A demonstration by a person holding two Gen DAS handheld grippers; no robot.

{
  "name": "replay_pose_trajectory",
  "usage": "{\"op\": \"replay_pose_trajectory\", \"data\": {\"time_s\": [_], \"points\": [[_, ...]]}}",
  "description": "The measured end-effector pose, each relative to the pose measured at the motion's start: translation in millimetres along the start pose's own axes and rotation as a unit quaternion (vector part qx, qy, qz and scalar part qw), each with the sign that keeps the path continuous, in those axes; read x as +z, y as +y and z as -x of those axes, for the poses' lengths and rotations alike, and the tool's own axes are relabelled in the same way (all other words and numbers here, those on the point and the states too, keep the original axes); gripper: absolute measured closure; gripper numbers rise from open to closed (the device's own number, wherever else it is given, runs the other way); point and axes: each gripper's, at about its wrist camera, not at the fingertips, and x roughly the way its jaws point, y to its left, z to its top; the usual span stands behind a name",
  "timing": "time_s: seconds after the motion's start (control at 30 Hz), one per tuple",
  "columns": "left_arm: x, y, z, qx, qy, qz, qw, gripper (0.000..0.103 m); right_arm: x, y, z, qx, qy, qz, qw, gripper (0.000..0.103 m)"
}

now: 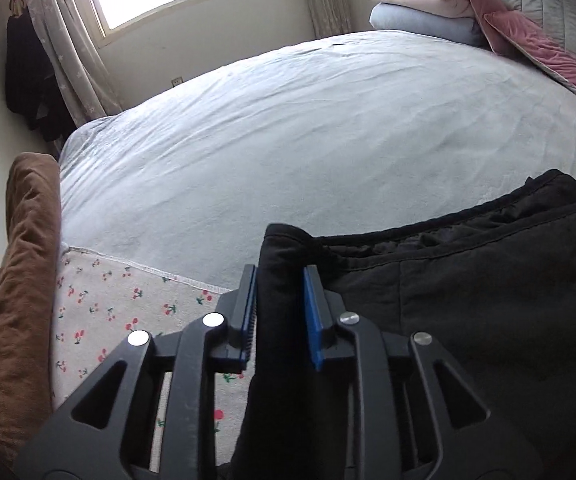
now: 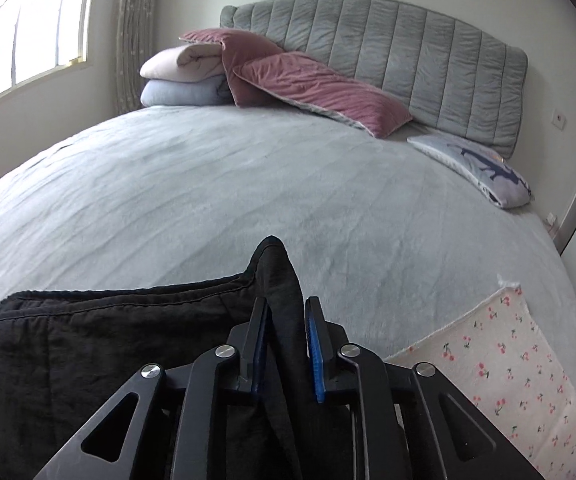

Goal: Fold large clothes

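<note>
My left tongs (image 1: 279, 308) & right tongs (image 2: 285, 340) each pinch a corner of the black garment (image 1: 468, 300), jaws nrly closed on cloth. Hem runs left-right btwn them, near edge of bed (image 2: 247, 184); fold goes far.

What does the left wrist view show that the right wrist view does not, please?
Only the left wrist view: a brown cushion and dark clothes hanging by the curtain. Only the right: the grey headboard and a pale printed pillow. Both: the black garment pinched in each gripper, pink pillows, cherry-print cloth.
</note>
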Motion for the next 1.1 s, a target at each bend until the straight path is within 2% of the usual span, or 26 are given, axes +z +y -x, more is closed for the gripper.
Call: {"op": "replay_pose_trajectory", "data": {"time_s": [0.03,0.07,0.1,0.13,0.17,0.23,0.33,0.5,0.57,0.73,0.83,0.97,1.03,1.1], "points": [[1,4,8,0.005,-0.005,0.002,1.0000,0.060,0,-7,3,0.008,0.004,-0.012,1.000,0.071],[1,8,15,0.000,-0.006,0.004,1.0000,0.051,-2,-16,10,0.023,0.004,-0.023,0.999,0.059],[-1,13,24,-0.011,-0.004,0.005,0.9999,0.032,-2,-24,18,0.042,0.002,-0.031,0.999,0.051],[-3,18,31,-0.021,-0.003,0.005,0.9998,0.024,-2,-31,28,0.063,0.000,-0.035,0.997,0.036],[-8,22,40,-0.029,-0.004,0.005,0.9996,0.024,-3,-37,36,0.082,0.000,-0.034,0.996,0.026],[-20,34,55,-0.052,0.008,0.006,0.9986,0.024,-8,-46,53,0.108,0.010,-0.019,0.994,0.024],[-43,58,71,-0.100,0.040,0.025,0.9939,0.023,-24,-60,71,0.139,0.050,-0.004,0.989,0.024],[-95,90,106,-0.202,0.088,0.062,0.9736,0.018,-66,-95,114,0.206,0.086,-0.013,0.975,0.023],[-114,97,115,-0.224,0.107,0.061,0.9669,0.018,-81,-114,126,0.223,0.099,-0.029,0.969,0.021],[-150,112,135,-0.266,0.127,0.077,0.9524,0.018,-115,-152,143,0.212,0.120,-0.044,0.969,0.020],[-161,121,139,-0.298,0.139,0.107,0.9383,0.018,-130,-169,147,0.216,0.138,-0.056,0.965,0.020],[-174,126,135,-0.333,0.163,0.139,0.9185,0.018,-146,-177,146,0.240,0.153,-0.073,0.956,0.020],[-181,124,127,-0.356,0.178,0.162,0.9029,0.018,-156,-175,142,0.256,0.166,-0.081,0.949,0.020],[-188,122,116,-0.382,0.192,0.195,0.8826,0.018,-163,-169,134,0.264,0.183,-0.090,0.943,0.020]]}}
